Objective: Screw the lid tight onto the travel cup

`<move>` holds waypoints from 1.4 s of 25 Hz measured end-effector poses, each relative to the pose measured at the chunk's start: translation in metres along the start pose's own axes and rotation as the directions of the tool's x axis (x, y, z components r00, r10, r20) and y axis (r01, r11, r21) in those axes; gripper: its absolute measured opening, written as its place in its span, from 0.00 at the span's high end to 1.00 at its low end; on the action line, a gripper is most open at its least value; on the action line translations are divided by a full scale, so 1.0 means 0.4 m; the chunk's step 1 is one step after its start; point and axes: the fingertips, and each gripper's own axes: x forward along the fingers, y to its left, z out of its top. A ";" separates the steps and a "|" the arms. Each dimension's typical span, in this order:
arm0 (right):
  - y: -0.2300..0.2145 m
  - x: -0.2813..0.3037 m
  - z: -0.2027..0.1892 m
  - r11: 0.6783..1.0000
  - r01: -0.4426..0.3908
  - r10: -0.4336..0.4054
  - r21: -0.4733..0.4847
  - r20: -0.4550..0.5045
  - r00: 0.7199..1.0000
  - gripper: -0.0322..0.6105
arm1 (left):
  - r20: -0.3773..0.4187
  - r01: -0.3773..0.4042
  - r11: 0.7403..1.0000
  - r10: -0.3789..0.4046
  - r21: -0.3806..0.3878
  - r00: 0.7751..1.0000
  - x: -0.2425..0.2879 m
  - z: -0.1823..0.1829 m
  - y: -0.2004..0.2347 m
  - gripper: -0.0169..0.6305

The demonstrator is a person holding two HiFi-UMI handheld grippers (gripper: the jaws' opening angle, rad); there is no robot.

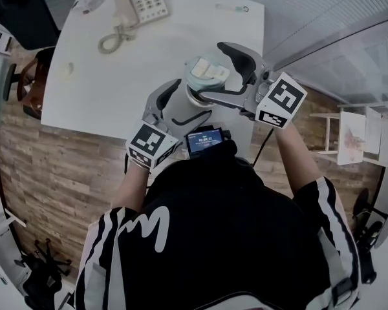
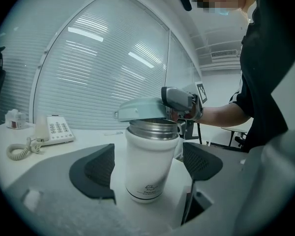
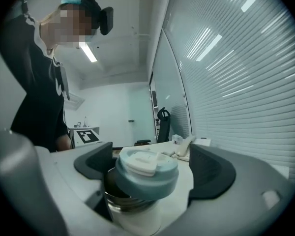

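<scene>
A white travel cup (image 1: 181, 112) with a steel rim stands upright on the white table (image 1: 110, 82), near its front edge. A pale blue-green lid (image 1: 205, 72) rests tilted on the rim, not seated. My left gripper (image 1: 191, 100) is open around the cup's body (image 2: 150, 166), with a gap on both sides to its pads (image 2: 101, 168). My right gripper (image 1: 212, 70) is open around the lid (image 3: 147, 173); its far pad (image 3: 211, 171) stands clear of the lid, and the near jaw is close beside it. From the left gripper view the lid (image 2: 140, 109) overhangs the rim to the left.
A desk telephone (image 1: 139, 5) with a coiled cord lies at the table's far side. A small device with a lit screen (image 1: 204, 139) sits at the front edge by the person's body. A dark chair (image 1: 19, 18) stands at the left, blinds at the right.
</scene>
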 end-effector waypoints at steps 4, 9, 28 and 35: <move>-0.007 0.014 -0.013 0.999 -0.019 0.020 0.036 -0.009 1.000 0.22 | 0.026 -0.002 1.000 0.002 0.016 1.000 0.017 -0.002 0.010 0.29; -0.004 0.031 -0.027 0.995 -0.068 0.070 0.078 -0.026 0.997 0.21 | -0.038 0.002 1.000 -0.002 -0.007 0.999 0.030 -0.021 0.007 0.29; 0.018 0.072 -0.037 0.985 -0.154 0.158 0.078 -0.037 0.987 0.21 | -0.037 0.029 0.995 -0.025 0.094 0.999 0.098 -0.038 -0.001 0.34; 0.031 0.058 -0.026 0.990 -0.136 0.136 0.028 -0.010 0.991 0.22 | -0.024 0.030 0.995 -0.028 0.096 0.999 0.096 -0.038 -0.010 0.34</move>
